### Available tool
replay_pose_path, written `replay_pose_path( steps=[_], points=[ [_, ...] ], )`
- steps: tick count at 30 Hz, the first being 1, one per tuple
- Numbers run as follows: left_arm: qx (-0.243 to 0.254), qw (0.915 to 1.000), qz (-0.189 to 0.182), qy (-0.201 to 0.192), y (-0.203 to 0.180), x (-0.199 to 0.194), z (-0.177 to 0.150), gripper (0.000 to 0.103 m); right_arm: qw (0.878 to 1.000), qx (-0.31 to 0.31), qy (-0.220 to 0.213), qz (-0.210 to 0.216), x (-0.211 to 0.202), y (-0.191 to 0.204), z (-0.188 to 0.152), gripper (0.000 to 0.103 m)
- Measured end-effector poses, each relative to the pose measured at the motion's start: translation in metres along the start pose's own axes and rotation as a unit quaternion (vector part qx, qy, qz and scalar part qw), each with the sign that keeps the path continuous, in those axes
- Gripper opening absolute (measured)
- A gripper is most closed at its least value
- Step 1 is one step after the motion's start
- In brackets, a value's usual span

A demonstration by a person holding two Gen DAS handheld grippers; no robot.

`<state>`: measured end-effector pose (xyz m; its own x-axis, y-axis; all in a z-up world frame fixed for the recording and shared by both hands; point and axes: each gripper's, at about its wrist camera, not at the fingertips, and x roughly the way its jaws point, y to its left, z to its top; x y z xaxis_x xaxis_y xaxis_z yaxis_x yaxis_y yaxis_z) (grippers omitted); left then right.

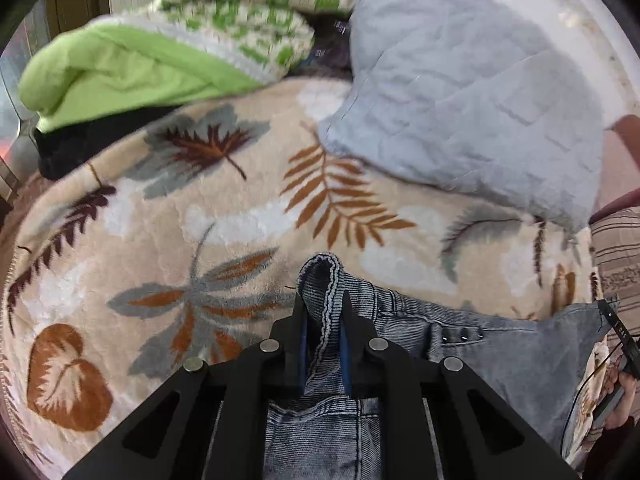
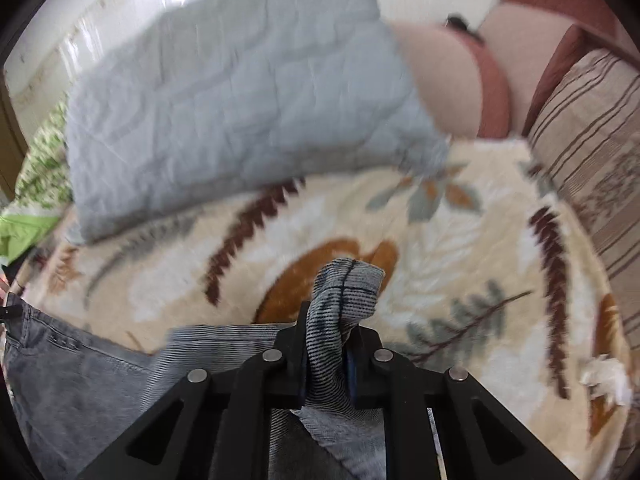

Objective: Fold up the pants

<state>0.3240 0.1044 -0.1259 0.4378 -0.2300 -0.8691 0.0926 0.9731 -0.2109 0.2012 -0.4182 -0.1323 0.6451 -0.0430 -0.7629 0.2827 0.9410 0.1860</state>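
Grey-blue denim pants hang over a cream blanket with a leaf print. My left gripper is shut on a bunched edge of the pants, a fold of denim sticking out beyond its fingertips. In the right wrist view my right gripper is shut on another bunched corner of the pants, and the rest of the denim trails off to the lower left. The other gripper's body and the hand holding it show at the right edge of the left wrist view.
A pale blue quilted pillow lies at the back of the bed. A green towel and a green-white patterned cloth are heaped at the back left. A striped cushion lies along the right side, with pink bedding behind it.
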Motion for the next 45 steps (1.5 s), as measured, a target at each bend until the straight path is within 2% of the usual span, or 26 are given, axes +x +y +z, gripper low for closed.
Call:
replay_pose_path(
  steps=[5,8,12,16,21,23,25,27,29,31,32,33,36,39,43,44,45],
  points=[
    [0.019,0.9978,-0.021,-0.06,0.007,-0.075,-0.02,0.013,0.998,0.035,-0.045,0.003,-0.062,-0.031,-0.001,0.013],
    [0.033,0.9959,-0.028,-0.079,0.015,-0.107,-0.052,0.013,0.997,0.05,-0.051,0.009,-0.086,-0.049,-0.016,0.013],
    [0.052,0.9967,-0.004,-0.061,0.02,-0.122,-0.115,0.013,0.998,0.05,-0.029,0.024,-0.104,-0.06,-0.055,0.013],
    [0.037,0.9987,0.0,-0.035,0.036,-0.122,-0.167,0.013,0.999,0.036,-0.015,0.029,-0.128,-0.062,-0.101,0.013],
    [0.009,0.9999,-0.001,-0.005,0.056,-0.116,-0.206,0.013,0.998,0.029,0.007,0.052,-0.164,-0.073,-0.152,0.014],
    [0.004,0.9998,0.01,0.013,0.06,-0.108,-0.214,0.014,0.997,0.015,0.043,0.065,-0.169,-0.076,-0.169,0.017],
    [-0.008,0.9989,0.025,0.038,0.066,-0.101,-0.222,0.015,0.992,0.007,0.098,0.073,-0.169,-0.079,-0.187,0.02],
    [-0.012,0.9982,0.033,0.048,0.07,-0.101,-0.229,0.02,0.986,-0.004,0.149,0.076,-0.175,-0.084,-0.209,0.028],
    [-0.003,0.9977,0.051,0.045,0.071,-0.109,-0.233,0.023,0.984,-0.01,0.159,0.075,-0.18,-0.087,-0.215,0.032],
    [0.005,0.9963,0.077,0.036,0.072,-0.118,-0.235,0.023,0.984,-0.022,0.157,0.081,-0.193,-0.094,-0.223,0.045],
    [0.009,0.9955,0.089,0.032,0.073,-0.123,-0.235,0.023,0.988,-0.031,0.138,0.063,-0.207,-0.1,-0.223,0.059],
    [0.011,0.9942,0.104,0.026,0.074,-0.129,-0.236,0.023,0.988,-0.031,0.138,0.063,-0.207,-0.1,-0.223,0.064],
    [0.004,0.9932,0.116,0.006,0.079,-0.143,-0.234,0.023,0.992,-0.022,0.11,0.049,-0.222,-0.109,-0.213,0.064],
    [0.0,0.9955,0.094,-0.012,0.067,-0.151,-0.228,0.023,0.994,0.023,0.09,0.064,-0.218,-0.117,-0.199,0.064],
    [0.041,0.9969,0.065,-0.017,0.024,-0.144,-0.226,0.023,0.993,0.036,0.103,0.049,-0.172,-0.107,-0.183,0.064],
    [0.051,0.9968,0.06,-0.014,0.014,-0.138,-0.227,0.023,0.989,0.05,0.127,0.048,-0.14,-0.105,-0.18,0.064],
    [0.059,0.9967,0.055,-0.008,0.003,-0.132,-0.228,0.023,0.989,0.05,0.127,0.048,-0.14,-0.105,-0.18,0.064]
  ],
)
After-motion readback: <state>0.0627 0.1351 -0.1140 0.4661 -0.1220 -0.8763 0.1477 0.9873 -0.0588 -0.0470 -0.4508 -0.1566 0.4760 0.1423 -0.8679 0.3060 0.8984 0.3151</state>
